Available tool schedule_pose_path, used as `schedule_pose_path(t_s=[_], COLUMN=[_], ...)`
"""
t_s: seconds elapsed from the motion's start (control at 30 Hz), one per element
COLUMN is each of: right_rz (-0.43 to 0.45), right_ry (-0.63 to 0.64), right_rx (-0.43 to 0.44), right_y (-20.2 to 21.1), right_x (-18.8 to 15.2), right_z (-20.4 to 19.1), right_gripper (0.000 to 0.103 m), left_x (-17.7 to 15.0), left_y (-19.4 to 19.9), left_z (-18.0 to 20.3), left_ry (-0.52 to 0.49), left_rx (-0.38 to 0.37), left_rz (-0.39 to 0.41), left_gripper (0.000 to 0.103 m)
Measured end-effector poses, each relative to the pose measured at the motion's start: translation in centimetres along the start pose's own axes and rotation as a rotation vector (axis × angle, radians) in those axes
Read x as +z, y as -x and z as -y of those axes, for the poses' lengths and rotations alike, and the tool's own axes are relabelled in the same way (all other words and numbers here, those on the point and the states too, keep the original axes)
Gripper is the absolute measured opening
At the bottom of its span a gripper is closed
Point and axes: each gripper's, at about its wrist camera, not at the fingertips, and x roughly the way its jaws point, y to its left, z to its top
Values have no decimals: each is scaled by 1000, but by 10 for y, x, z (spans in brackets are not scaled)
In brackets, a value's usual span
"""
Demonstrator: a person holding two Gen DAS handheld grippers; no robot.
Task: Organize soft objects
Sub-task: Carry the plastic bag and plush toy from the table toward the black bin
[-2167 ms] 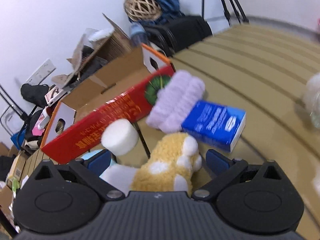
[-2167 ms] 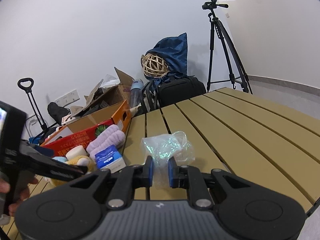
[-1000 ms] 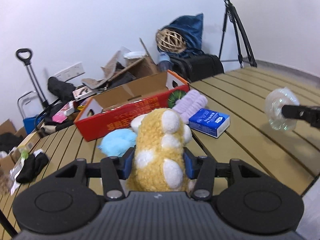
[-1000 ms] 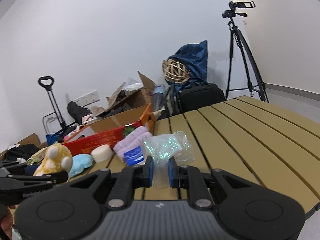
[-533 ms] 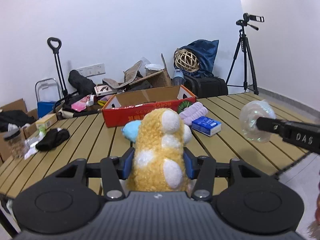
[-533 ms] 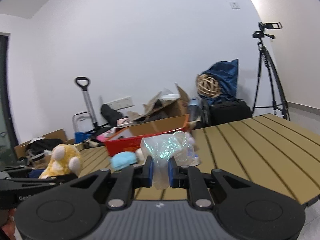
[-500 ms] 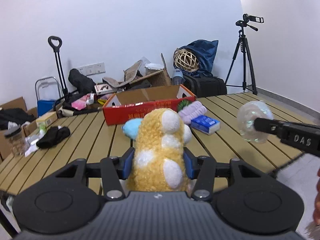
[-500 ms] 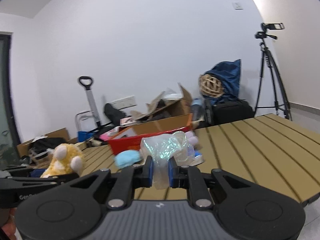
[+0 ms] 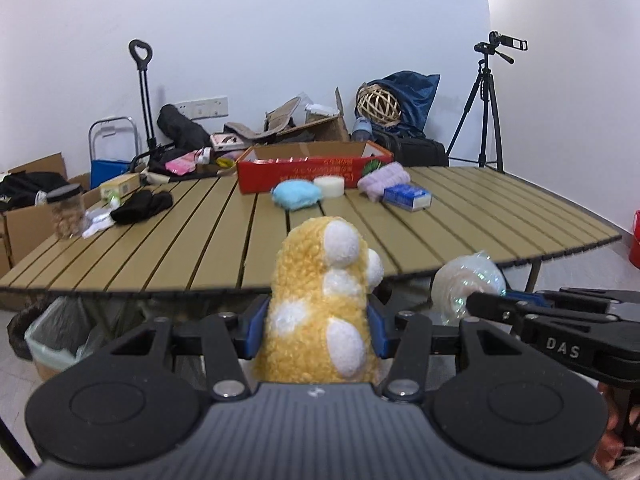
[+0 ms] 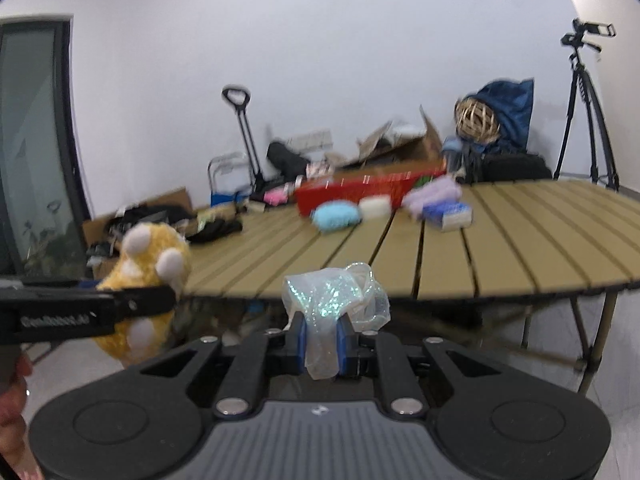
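Left gripper (image 9: 316, 330): jaws clamped on the flanks of a yellow plush toy with white spots (image 9: 320, 312), which stands upright between the blue pads. Toy and gripper are off the worktop, in front of its near edge, over the floor. In the right wrist view the same toy (image 10: 146, 280) appears at far left, held by the left gripper's black finger.

Right gripper (image 10: 322, 342): jaws pressed nearly together, pinching a wad of clear iridescent film (image 10: 334, 300); the loose part of the film bunches above the pads. This item is likewise held off the slatted wooden worktop (image 9: 500, 220), just short of its near edge. In the left wrist view the film (image 9: 468, 284) shows to the right of the plush toy, apart from it.

On the worktop, far side: a red cardboard box (image 9: 312, 168), open at the top. Just in front of it, left to right: a light blue fluffy pad (image 9: 296, 196), a white round sponge (image 9: 329, 187), a lilac ribbed cloth (image 9: 384, 176) and a blue tissue pack (image 9: 407, 197), the pack touching the cloth. On the left part of the worktop: a black cloth item (image 9: 142, 206), a white cloth scrap (image 9: 98, 224) and a clear jar with a black lid (image 9: 66, 210).

A bin with a pale green liner (image 9: 56, 332) stands beneath the worktop, left. The right wrist view is motion-blurred.
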Motion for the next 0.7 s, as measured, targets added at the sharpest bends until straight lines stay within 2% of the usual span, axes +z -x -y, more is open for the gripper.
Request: schedule_pose_path(t_s=[0.17, 0.3, 0.4, 0.5, 0.63, 0.7], right_rz=[-108, -198, -268, -358, -485, -535], right_ry=[32, 66, 85, 96, 89, 94], right_rx=[14, 27, 43, 60, 62, 50], right_y=[-9, -22, -35, -52, -73, -84], right_x=[-27, -47, -59, -74, -98, -108], right_z=[-18, -35, -45, -53, -57, -58], right_gripper=[14, 14, 14, 14, 14, 14], left_x=[-36, -59, -74, -82, -86, -90], left_y=[10, 1, -3, -4, -7, -15], left_z=[-18, -31, -37, -46, -50, -50], left_ry=[18, 44, 34, 38, 31, 32], left_rx=[21, 22, 41, 66, 86, 87], left_rz=[-34, -102, -121, -150, -143, -177], left_gripper=[51, 51, 51, 51, 51, 51])
